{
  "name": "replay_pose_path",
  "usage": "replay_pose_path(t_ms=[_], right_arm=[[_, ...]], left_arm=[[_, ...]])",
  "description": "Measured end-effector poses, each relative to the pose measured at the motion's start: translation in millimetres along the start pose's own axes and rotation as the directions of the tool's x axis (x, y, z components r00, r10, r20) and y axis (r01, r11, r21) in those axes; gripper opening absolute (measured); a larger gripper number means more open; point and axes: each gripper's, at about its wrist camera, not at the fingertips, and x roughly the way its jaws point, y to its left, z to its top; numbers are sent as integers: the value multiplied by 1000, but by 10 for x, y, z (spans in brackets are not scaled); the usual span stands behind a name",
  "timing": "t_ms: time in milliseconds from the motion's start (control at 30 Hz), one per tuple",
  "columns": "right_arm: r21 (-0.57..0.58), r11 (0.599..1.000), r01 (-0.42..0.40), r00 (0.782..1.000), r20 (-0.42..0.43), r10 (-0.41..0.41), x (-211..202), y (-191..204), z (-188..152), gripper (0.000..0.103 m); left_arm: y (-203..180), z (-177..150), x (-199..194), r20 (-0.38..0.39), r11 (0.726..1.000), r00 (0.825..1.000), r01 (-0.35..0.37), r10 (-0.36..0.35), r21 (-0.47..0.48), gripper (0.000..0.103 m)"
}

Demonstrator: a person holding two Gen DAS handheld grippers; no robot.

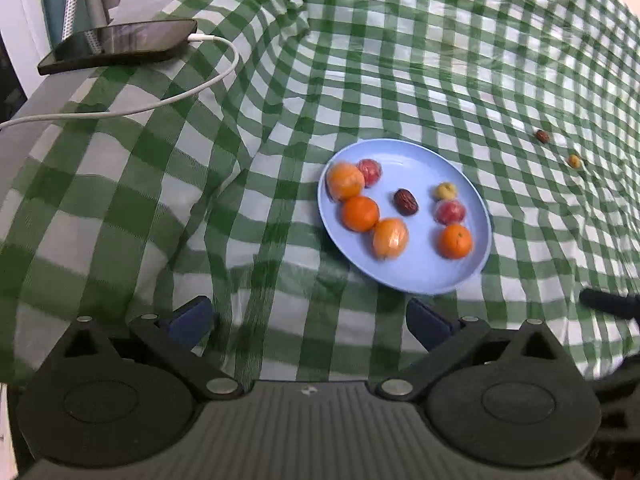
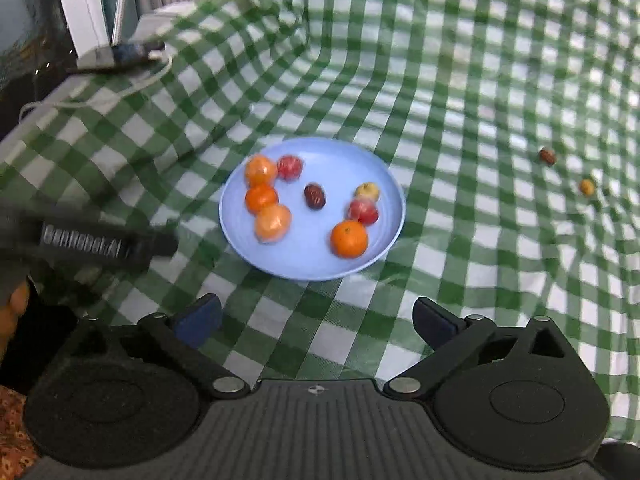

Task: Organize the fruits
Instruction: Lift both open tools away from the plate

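The blue plate (image 1: 424,276) sat on the green-checked cloth (image 1: 400,60), loaded with fruit. Along its left side ran three oranges in a curved row (image 1: 360,213), with a red apple (image 1: 369,171) tucked beside the topmost one. A dark date (image 1: 405,201) lay near the middle, apart from the rest. On the right, a small yellow fruit (image 1: 445,191), a second red apple (image 1: 449,212) and a fourth orange (image 1: 455,241) lined up close together.

Well off to the right, two small fruits were loose on the cloth: a brown one (image 1: 542,136) and a yellowish one (image 1: 574,161), near each other.

The left gripper (image 1: 310,316) hung short of the plate, its blue-padded fingers (image 1: 192,316) spread wide with only cloth between them. Same story for the right gripper (image 2: 316,316): fingers (image 2: 200,318) splayed wide apart, nothing gripped, plate just ahead.

The left view alone gave a sharp look at the phone (image 1: 120,46) at the far left edge of the table, white cable (image 1: 192,94) trailing from it; in the right view that corner was blurred. The right view alone showed the other gripper's black body with white lettering (image 2: 84,242) beside the plate's left rim, plus a bit of a person's patterned sleeve (image 2: 12,432) at the lower left.
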Motion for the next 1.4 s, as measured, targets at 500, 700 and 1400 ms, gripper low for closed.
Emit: replay_pose_path(t_ms=[500, 700, 1400], right_arm=[[-9, 1000, 15, 994, 107, -14, -433, 80, -114, 102], [-9, 1000, 21, 992, 124, -20, -523, 74, -137, 102], [-4, 1000, 22, 991, 129, -22, -560, 33, -147, 102]], left_arm=[[-171, -120, -556, 150, 998, 989, -6, -3, 62, 103], [-185, -121, -612, 164, 999, 986, -10, 1, 53, 103], [-199, -108, -651, 171, 998, 985, -9, -2, 62, 103]])
